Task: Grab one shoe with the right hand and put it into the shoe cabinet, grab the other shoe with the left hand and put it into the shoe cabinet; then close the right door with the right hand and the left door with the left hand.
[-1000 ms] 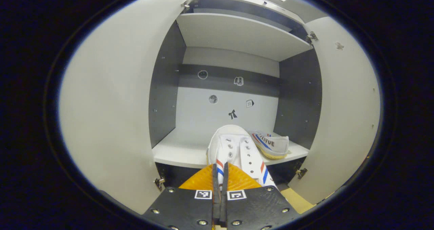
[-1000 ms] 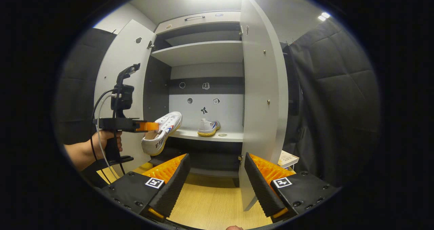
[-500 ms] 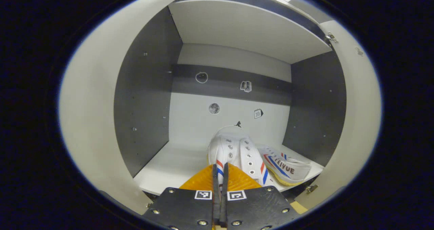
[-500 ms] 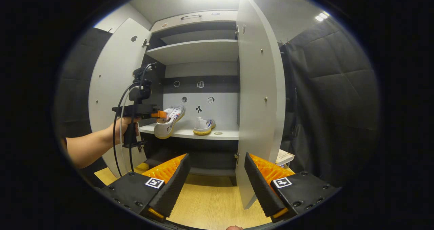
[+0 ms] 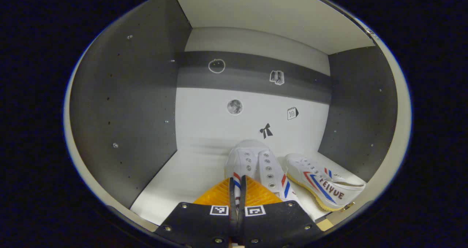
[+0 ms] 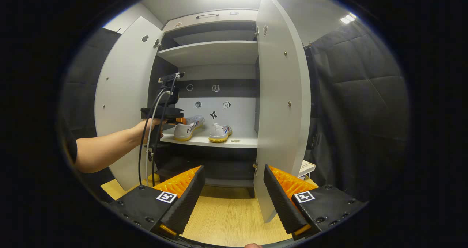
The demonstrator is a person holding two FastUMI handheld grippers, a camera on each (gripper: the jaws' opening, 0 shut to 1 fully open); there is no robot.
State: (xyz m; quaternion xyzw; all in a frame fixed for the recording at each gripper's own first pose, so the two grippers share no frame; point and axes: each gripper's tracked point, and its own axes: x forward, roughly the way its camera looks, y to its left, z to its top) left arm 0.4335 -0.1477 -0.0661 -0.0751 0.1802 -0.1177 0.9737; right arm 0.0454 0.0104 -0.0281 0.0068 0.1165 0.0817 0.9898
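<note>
Carried forward into the cabinet [image 6: 215,52], the left gripper [image 5: 237,189] holds its fingers clamped on a white shoe [image 5: 256,166] over the shelf [image 5: 182,178]. Just right lies the second shoe [image 5: 323,184]. Farther right, beyond the right door [image 6: 281,94], the right gripper [image 6: 234,195] hangs with fingers spread.

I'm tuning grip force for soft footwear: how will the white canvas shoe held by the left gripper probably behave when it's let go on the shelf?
The held shoe, pinched by its thin collar, is probably floppy there. Its flat yellowish sole, like the resting shoe's, should keep it from rolling on the shelf.
</note>
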